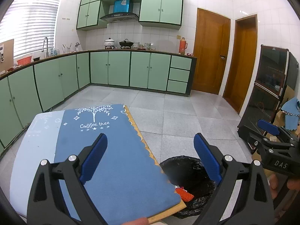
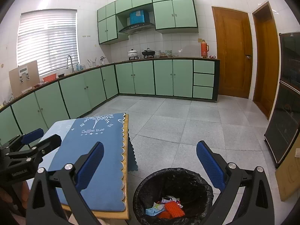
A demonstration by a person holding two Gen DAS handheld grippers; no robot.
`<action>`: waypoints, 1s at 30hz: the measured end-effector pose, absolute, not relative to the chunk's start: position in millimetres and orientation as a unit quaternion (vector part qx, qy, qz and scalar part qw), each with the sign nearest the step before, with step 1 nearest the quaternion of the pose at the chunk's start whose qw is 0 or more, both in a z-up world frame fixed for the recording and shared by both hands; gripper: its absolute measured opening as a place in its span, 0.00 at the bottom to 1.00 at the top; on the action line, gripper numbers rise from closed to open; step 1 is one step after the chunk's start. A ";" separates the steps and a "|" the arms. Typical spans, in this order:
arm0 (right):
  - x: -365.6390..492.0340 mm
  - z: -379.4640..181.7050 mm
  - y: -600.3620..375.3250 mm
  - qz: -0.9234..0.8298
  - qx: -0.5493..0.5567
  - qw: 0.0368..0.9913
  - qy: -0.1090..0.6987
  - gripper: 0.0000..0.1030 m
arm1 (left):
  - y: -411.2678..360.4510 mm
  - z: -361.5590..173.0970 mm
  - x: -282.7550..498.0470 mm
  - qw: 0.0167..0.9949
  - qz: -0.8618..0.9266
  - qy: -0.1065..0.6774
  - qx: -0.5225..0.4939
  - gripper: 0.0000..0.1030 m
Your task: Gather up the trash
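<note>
A black-lined trash bin (image 2: 173, 183) stands on the floor right of the table; inside lie an orange mesh piece (image 2: 173, 209), a light blue wrapper (image 2: 152, 211) and small scraps. The left wrist view shows the bin (image 1: 184, 168) and the orange piece (image 1: 185, 195) partly hidden by the table corner. My left gripper (image 1: 150, 157) is open and empty above the blue tablecloth (image 1: 112, 159). My right gripper (image 2: 150, 164) is open and empty above the bin's near rim. The right gripper also shows at the right edge of the left wrist view (image 1: 270, 131).
A wooden table (image 2: 126, 168) carries the blue cloth (image 2: 97, 150). Green cabinets (image 2: 93, 86) line the left and back walls. Two wooden doors (image 2: 234, 52) and a dark glass cabinet (image 2: 286, 103) stand at the right. Grey tiled floor (image 2: 178, 127) lies ahead.
</note>
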State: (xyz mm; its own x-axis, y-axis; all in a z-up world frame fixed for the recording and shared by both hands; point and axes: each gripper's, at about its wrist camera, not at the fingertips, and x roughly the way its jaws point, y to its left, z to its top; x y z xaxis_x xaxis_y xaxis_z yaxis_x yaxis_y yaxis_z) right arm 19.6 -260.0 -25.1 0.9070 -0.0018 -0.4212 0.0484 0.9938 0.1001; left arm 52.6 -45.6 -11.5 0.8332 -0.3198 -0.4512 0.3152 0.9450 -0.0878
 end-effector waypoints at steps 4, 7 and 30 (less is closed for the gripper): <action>19.9 -26.1 -262.7 -0.012 0.054 0.975 0.215 0.94 | -43.5 -11.6 52.5 0.958 -0.166 0.236 -0.005 0.88; 19.7 -27.3 -262.7 -0.012 0.054 0.975 0.215 0.94 | -43.3 -11.8 52.7 0.958 -0.165 0.236 -0.004 0.88; 20.4 -28.6 -261.2 -0.012 0.056 0.975 0.217 0.94 | -41.5 -10.7 50.9 0.958 -0.164 0.237 -0.004 0.88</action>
State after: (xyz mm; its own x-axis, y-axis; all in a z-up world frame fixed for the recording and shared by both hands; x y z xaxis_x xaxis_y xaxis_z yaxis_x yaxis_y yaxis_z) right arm 20.4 -261.2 -28.6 0.9058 0.0012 -0.4237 0.0474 0.9934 0.1042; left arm 50.9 -41.5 -10.7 0.8345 -0.3155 -0.4518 0.3117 0.9464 -0.0850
